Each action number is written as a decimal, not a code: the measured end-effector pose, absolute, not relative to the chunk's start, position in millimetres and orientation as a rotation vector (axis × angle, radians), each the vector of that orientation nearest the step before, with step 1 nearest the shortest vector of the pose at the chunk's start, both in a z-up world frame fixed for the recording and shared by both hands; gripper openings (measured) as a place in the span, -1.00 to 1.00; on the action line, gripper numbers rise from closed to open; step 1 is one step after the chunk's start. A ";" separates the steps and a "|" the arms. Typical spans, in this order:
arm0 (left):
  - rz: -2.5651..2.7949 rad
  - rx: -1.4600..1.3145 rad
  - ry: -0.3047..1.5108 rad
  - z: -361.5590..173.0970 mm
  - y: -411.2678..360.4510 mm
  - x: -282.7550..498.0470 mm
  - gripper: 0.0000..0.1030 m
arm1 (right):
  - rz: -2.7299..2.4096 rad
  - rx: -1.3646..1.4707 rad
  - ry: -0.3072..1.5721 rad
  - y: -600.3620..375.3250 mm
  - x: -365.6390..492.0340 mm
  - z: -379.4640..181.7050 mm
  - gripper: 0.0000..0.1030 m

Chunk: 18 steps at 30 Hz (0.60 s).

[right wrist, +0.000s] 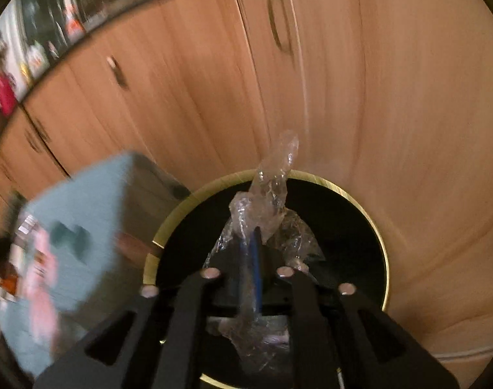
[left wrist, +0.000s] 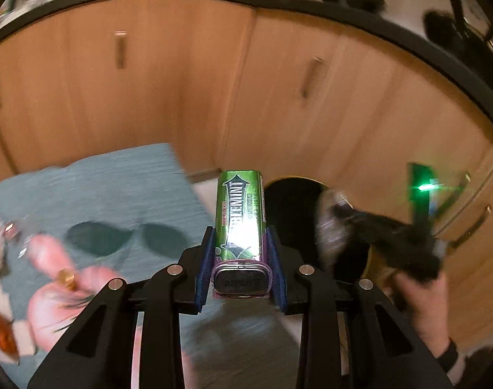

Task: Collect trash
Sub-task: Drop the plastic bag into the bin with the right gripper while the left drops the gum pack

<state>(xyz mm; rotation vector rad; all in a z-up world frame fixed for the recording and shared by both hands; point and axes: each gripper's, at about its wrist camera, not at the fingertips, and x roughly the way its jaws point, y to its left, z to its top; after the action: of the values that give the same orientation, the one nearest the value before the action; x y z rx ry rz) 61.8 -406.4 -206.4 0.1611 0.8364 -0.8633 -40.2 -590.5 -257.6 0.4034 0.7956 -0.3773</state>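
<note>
Where cabinets [left wrist: 188, 74] back bin [right wrist: 369, 227] — rug [left wrist: 94, 194] beside

1. The gum pack [left wrist: 243, 217] was glossy green with a black arrow and purple end.
2. The gripper pads [left wrist: 208, 261] were blue.
3. The plastic wrap [right wrist: 272, 201] was clear.
4. The bin [right wrist: 353, 194] was black, gold-rimmed.
5. The mat [left wrist: 94, 188] was teal.
6. The cabinets [left wrist: 181, 81] were light wood.
</note>
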 end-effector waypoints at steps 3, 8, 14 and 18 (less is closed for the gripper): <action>-0.917 0.197 0.876 -216.4 -443.2 62.9 -0.43 | -0.425 0.404 0.724 -593.6 -67.1 -252.7 0.39; -1.009 0.245 0.993 -247.9 -506.1 71.9 -0.43 | -0.492 0.424 0.603 -585.6 -135.6 -232.6 0.55; -1.068 0.303 1.134 -289.9 -568.2 78.6 -0.25 | -0.530 0.458 0.548 -578.9 -181.6 -226.7 0.64; -1.057 0.292 1.113 -289.7 -566.4 81.3 0.42 | -0.531 0.491 0.537 -575.9 -192.2 -225.3 0.64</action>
<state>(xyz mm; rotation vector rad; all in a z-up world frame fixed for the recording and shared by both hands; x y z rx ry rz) 81.3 -566.4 -289.7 0.2923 1.1126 -1.0574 -192.2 -575.9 -225.3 0.4905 0.5366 -0.5307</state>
